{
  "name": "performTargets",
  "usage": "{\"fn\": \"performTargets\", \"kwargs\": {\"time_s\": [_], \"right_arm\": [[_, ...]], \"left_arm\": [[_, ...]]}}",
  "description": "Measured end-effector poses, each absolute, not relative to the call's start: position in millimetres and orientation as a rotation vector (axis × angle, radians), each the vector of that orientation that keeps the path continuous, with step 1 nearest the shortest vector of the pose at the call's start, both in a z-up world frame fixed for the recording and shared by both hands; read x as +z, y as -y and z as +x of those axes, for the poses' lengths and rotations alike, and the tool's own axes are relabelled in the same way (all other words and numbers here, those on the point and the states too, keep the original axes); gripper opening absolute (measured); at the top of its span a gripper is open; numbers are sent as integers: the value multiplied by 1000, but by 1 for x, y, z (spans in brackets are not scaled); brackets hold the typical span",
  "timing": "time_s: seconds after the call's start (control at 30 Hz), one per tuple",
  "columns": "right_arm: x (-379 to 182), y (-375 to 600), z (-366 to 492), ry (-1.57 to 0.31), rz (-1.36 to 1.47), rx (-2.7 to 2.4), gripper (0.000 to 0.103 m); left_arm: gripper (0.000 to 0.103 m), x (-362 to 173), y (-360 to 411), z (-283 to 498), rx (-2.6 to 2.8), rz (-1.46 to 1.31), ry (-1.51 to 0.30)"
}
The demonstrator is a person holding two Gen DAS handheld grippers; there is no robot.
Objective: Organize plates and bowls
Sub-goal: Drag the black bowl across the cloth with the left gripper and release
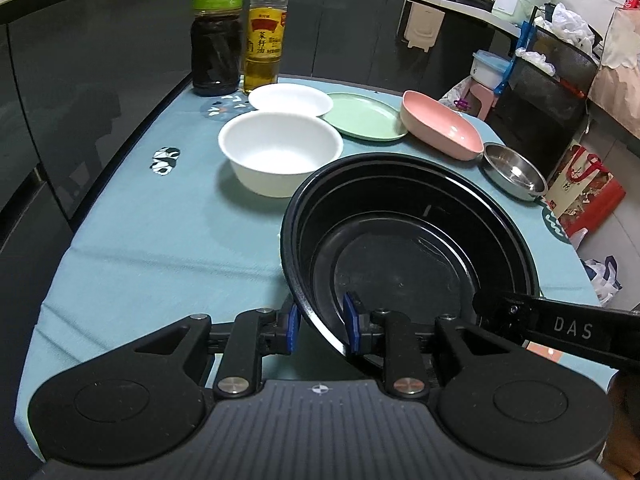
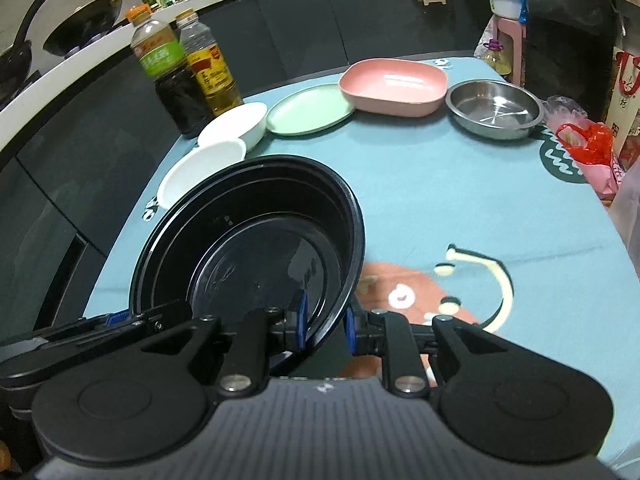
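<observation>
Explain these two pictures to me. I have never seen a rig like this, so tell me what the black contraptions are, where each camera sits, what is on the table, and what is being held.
There is no robot: a person holds a two-finger clamp in each hand, each carrying a wide-angle camera looking along its fingers. One picture is from the left gripper, the other from the right gripper.

Both straddle the rim of a black bowl; the right is clamped on it, while the left pads stand slightly apart from the rim.

On the blue tablecloth lie a white bowl, a white dish, a green plate, a pink dish, a steel bowl and two bottles.
</observation>
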State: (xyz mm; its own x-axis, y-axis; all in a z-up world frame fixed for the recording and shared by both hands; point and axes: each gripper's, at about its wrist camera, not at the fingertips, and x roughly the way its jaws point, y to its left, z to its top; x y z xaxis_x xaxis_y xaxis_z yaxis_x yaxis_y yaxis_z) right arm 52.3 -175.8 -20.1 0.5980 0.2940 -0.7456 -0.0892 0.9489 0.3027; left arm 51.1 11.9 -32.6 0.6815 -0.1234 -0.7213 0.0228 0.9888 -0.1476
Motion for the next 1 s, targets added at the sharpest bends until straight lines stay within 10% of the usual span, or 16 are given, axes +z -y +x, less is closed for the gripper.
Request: {"fn": "performTargets", "kwargs": {"time_s": [1.0], "right_arm": [[-32, 178, 45, -932, 281, 209, 18]], "left_arm": [[24, -37, -47, 45, -56, -206, -808]]}}
